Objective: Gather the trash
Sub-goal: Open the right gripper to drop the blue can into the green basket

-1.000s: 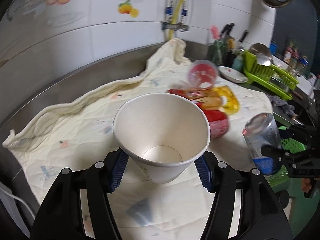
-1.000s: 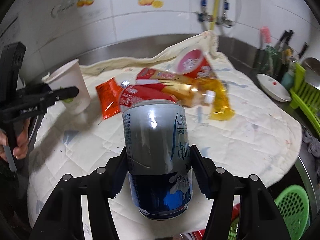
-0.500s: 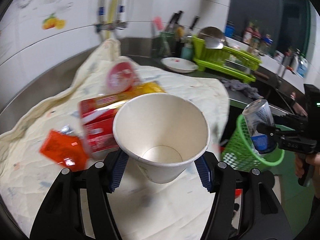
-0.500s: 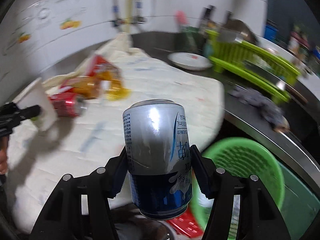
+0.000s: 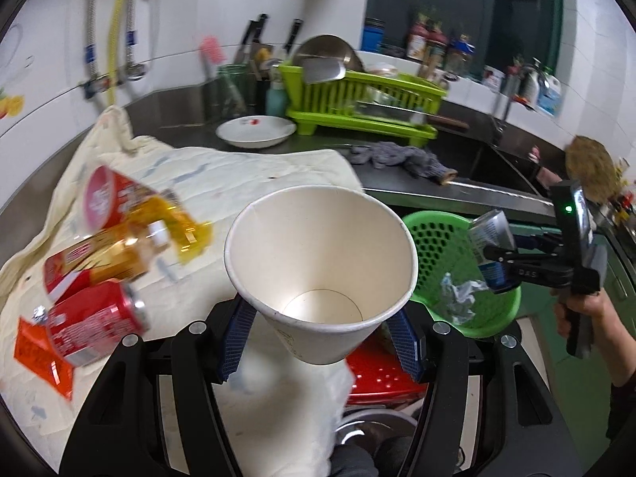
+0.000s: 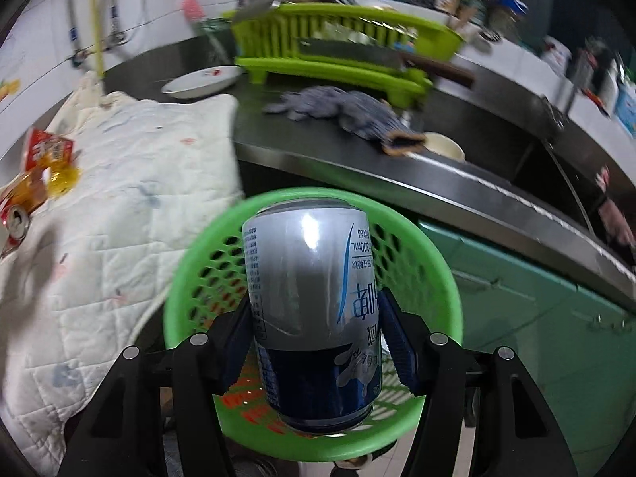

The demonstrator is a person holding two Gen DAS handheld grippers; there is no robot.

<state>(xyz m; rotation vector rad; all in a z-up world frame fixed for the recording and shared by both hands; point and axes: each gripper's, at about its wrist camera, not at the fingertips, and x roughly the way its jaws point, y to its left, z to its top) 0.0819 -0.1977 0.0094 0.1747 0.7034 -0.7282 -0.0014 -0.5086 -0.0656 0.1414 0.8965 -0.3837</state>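
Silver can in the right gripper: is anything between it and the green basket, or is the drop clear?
Nothing visible blocks it. The silver can sits between the right gripper's pads, whose jaws have just been opening, right over the green basket's open mouth. Crumpled foil lies inside, leaving room.

Two fisheye wrist views look steeply down along their fingers (image 5: 403,342), close over the bench (image 6: 357,159); both share the green basket (image 5: 433,238) and dish rack (image 6: 338,39).

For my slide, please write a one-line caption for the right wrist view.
Right gripper holds a silver and blue can above the green basket.
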